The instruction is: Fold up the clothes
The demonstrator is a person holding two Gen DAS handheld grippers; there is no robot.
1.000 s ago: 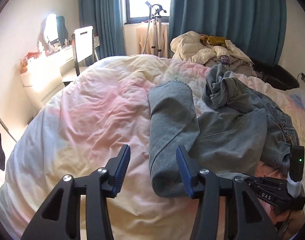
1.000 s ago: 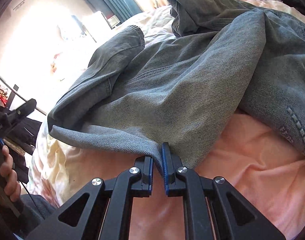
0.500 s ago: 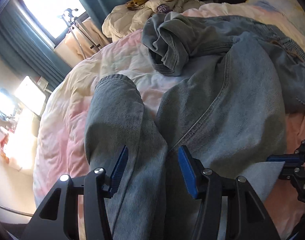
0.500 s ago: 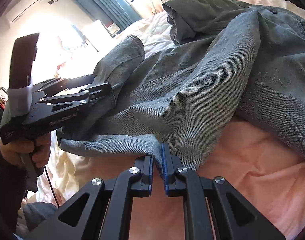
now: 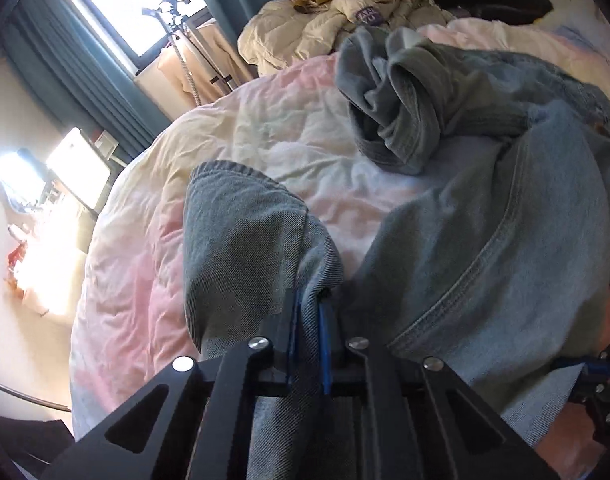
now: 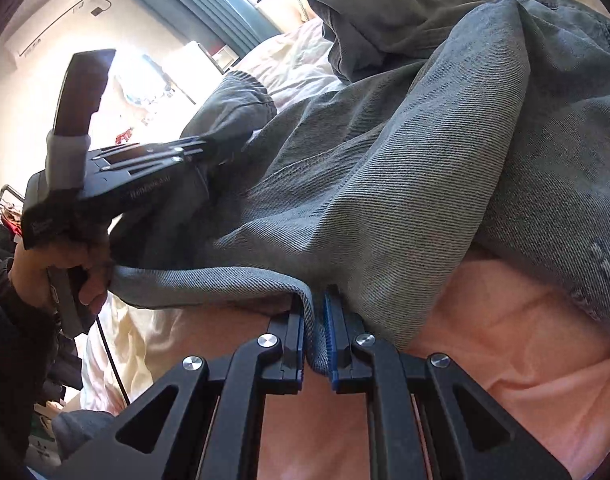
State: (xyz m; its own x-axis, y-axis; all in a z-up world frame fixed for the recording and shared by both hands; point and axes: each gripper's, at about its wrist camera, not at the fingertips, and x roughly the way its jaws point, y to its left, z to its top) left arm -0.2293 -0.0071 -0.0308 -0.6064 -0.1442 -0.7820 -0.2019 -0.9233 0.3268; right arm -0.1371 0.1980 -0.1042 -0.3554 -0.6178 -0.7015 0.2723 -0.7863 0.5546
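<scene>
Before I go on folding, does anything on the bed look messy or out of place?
Yes: the jeans lie rumpled across the quilt, one leg end bunched into a wad near the middle. A heap of cream bedding and clothes sits piled at the bed's far end.

Your left gripper (image 5: 309, 320) tilts steeply downward, its jaws closing with a fold of the jeans (image 5: 485, 280) pinched between the blue pads (image 5: 325, 344). From the right wrist camera, your left hand (image 6: 53, 272) wraps the gripper's handle, a dark sleeve (image 6: 5, 320) at the wrist. Your right gripper (image 6: 315, 320) also angles down, jaws nearly together and clamped on the hem edge of the same jeans.
</scene>
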